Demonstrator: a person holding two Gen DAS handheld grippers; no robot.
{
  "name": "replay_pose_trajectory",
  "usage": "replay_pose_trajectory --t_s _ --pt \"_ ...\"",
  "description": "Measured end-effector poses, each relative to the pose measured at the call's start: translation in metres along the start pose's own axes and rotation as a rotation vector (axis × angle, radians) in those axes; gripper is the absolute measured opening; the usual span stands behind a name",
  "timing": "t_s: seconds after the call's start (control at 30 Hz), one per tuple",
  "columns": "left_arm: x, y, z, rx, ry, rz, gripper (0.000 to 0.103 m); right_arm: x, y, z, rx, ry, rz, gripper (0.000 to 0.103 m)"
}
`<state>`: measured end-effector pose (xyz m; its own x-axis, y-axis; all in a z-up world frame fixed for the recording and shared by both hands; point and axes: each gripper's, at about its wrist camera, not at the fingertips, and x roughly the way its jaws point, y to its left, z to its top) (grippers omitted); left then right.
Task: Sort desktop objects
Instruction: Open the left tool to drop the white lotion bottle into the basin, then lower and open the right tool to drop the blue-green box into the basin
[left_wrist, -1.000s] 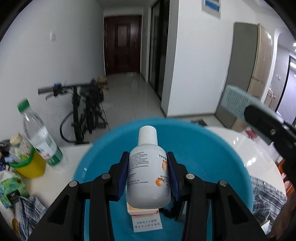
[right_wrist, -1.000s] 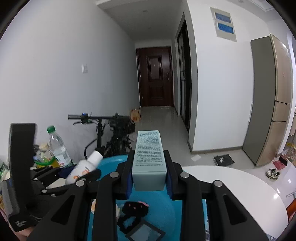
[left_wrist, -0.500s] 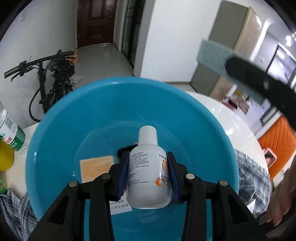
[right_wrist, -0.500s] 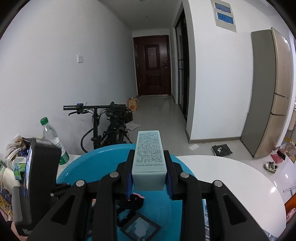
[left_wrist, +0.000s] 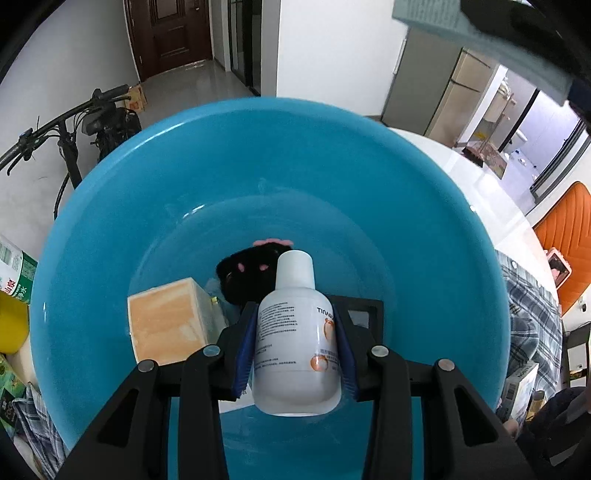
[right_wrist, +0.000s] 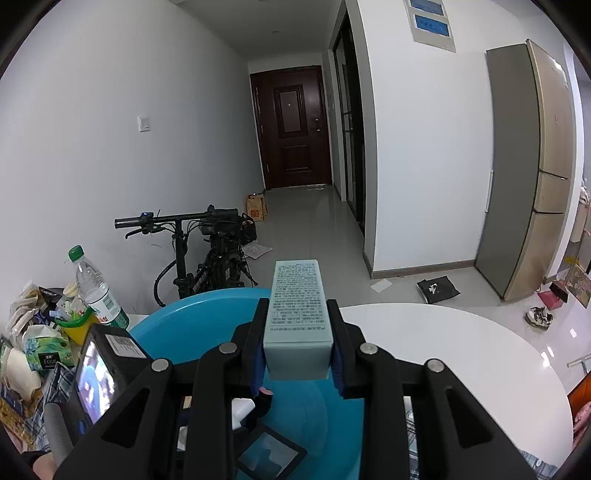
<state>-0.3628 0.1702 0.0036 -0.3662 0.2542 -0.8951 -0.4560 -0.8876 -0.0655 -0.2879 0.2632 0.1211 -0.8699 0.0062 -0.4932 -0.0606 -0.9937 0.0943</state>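
**Both claws loaded above the basin**

The left claw (left_wrist: 295, 332) is clenched on a white bottle (left_wrist: 295, 343), cap pointing forward, inside the blue basin (left_wrist: 424, 221) above an orange box (left_wrist: 166, 321). The right claw (right_wrist: 297, 343) grips a pale green box (right_wrist: 298, 314) over the basin's rim on the white table (right_wrist: 461, 339).

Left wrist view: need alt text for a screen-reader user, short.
The left claw is shut on a white bottle, holding it over a big blue basin. In the basin lie an orange-topped box, a black fuzzy item with pink spots and a flat black-framed thing. The right claw's pale green box crosses the top right corner.
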Motion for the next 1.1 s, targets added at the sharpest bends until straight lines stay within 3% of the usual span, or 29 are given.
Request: replay_pose_trajectory --t_s 0.1,0.2,0.23,0.77,1.1 --pt "-0.001 0.001 0.000 -0.012 -0.016 0.044 0.044 -0.001 0.000 0.000 -0.001 0.002 -0.001 0.027" --pt "-0.011 0.006 0.002 -0.029 -0.064 0.065 0.073 0.001 -0.001 -0.001 -0.004 0.009 -0.003 0.027" --pt "-0.014 0.008 0.003 -0.032 -0.083 0.070 0.076 0.002 -0.001 -0.001 -0.005 0.013 -0.004 0.027" --pt "-0.050 0.048 0.010 -0.121 -0.174 0.189 0.076 0.027 0.020 -0.019 -0.083 0.108 0.016 0.027" --pt "-0.071 0.077 0.008 -0.220 -0.216 0.168 0.076 0.035 0.030 -0.026 -0.134 0.150 0.020 0.027"
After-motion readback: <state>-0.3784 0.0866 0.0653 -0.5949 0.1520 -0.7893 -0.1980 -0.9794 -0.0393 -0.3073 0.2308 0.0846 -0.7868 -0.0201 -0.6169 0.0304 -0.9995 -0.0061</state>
